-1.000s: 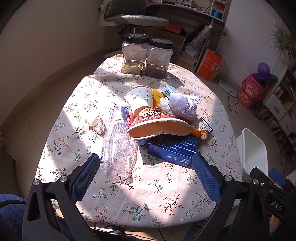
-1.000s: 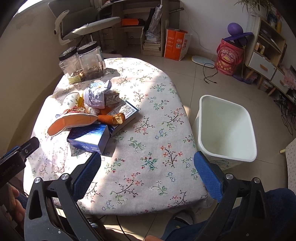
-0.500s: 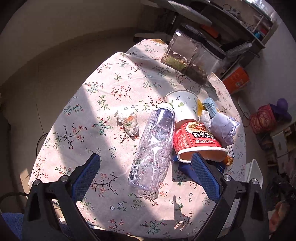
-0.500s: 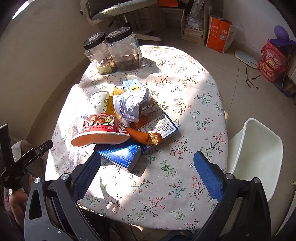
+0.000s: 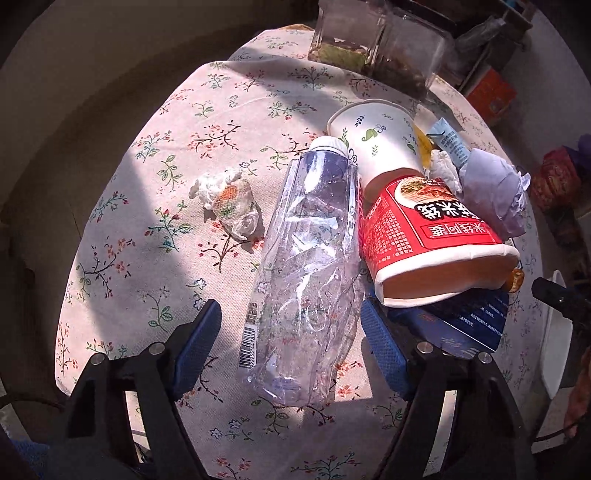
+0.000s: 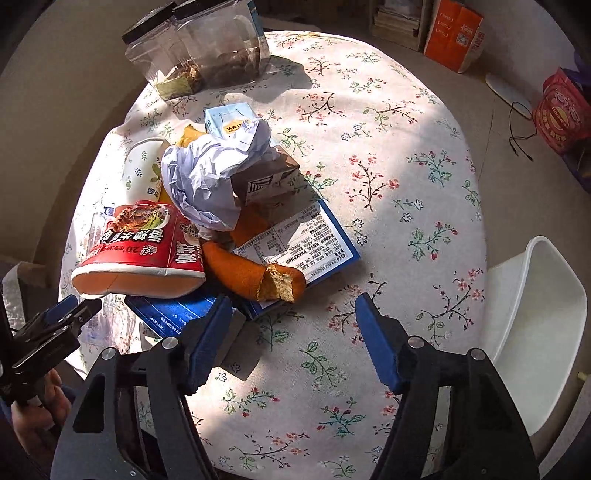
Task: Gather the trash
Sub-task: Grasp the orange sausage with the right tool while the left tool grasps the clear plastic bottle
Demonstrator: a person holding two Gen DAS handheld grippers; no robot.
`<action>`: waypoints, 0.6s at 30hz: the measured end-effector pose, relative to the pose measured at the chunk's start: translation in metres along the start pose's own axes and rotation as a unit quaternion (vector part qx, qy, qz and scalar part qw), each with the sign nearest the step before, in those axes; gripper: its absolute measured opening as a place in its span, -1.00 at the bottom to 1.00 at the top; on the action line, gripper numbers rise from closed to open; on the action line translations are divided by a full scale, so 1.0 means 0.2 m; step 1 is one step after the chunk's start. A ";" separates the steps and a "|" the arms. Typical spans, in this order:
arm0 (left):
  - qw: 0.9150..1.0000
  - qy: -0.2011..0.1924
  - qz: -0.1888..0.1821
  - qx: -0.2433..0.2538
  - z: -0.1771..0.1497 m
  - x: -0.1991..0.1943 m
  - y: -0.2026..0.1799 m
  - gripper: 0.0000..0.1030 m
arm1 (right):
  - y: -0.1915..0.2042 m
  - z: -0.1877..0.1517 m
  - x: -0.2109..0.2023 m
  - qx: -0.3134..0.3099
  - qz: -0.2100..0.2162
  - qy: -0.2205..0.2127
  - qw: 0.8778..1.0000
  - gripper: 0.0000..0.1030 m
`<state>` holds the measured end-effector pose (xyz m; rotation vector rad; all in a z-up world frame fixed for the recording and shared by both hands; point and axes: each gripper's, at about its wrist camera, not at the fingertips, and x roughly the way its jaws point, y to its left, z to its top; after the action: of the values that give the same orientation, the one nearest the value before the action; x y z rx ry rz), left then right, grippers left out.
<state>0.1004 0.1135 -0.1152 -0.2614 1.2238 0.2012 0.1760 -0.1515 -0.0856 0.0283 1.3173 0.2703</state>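
A crushed clear plastic bottle [image 5: 306, 266] lies on the flowered tablecloth [image 5: 155, 206]. My left gripper [image 5: 290, 343] is open, its blue fingers on either side of the bottle's lower end, not touching it. Beside the bottle lie a red noodle cup [image 5: 428, 240], a white paper cup [image 5: 376, 144], crumpled paper [image 5: 491, 188] and a stained tissue [image 5: 229, 203]. My right gripper [image 6: 291, 332] is open above the cloth, just in front of an orange peel [image 6: 251, 273] on a blue box [image 6: 314, 240]. The red cup [image 6: 140, 251] and crumpled paper [image 6: 214, 170] lie beyond.
A white trash bin [image 6: 532, 332] stands on the floor right of the table. Two clear jars [image 6: 199, 48] stand at the table's far edge. A small carton [image 6: 229, 122] and a brown box [image 6: 269, 181] sit in the pile. An orange box [image 6: 454, 33] stands on the floor.
Both grippers have moved forward and down toward the trash pile. The left one now straddles the bottle's lower end; the right one has come close to the orange peel.
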 end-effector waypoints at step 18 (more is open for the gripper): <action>0.998 -0.025 -0.044 -0.027 0.01 -0.05 0.04 0.18 | 0.09 0.03 0.12 0.002 0.027 0.002 1.000 -0.64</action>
<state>0.0963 0.1218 -0.1066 -0.3543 1.1569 0.1633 0.1830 -0.1287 -0.1039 0.0675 1.3226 0.3141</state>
